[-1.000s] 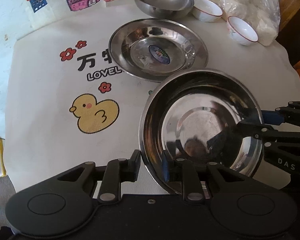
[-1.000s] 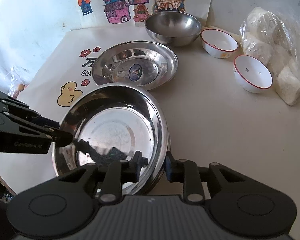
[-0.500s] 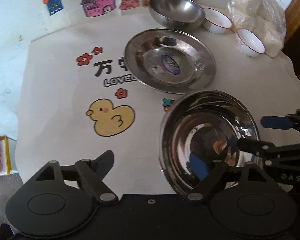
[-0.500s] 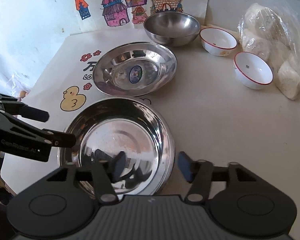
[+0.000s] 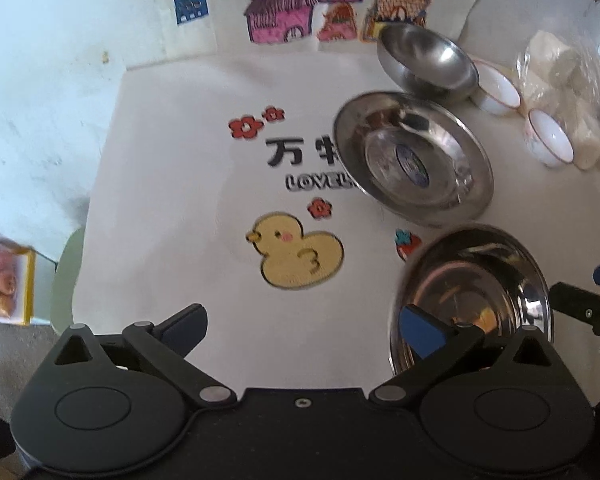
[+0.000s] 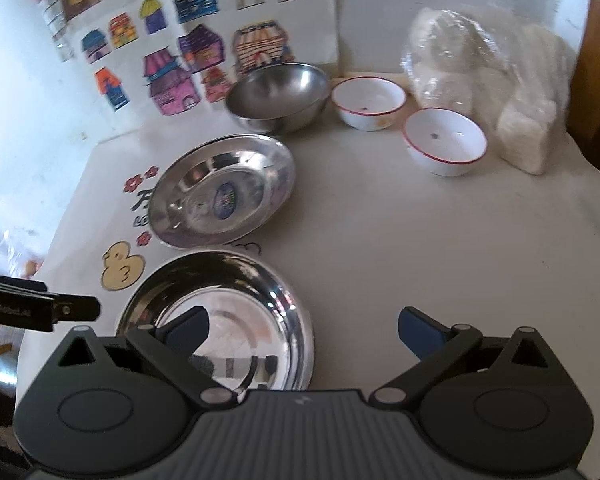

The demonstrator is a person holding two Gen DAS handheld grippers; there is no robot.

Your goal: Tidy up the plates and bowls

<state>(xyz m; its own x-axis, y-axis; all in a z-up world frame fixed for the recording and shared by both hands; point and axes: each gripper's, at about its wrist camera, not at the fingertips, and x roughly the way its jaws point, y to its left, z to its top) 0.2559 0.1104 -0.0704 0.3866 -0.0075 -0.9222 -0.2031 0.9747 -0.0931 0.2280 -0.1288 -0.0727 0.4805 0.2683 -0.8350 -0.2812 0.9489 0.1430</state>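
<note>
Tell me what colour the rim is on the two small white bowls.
Red, a thin line around each small white bowl; clearest in the right wrist view.

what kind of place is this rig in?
Probably a home dining or kitchen table: a cartoon duck tablecloth, steel plates and red-rimmed bowls on it, and hand-coloured house drawings against the wall.

White cloth-covered table (image 6: 440,264): two steel plates (image 6: 220,196) (image 6: 220,320) left, steel bowl (image 6: 278,94), two red-rimmed white bowls (image 6: 368,102) (image 6: 446,140), plastic bag (image 6: 496,92) far.
</note>
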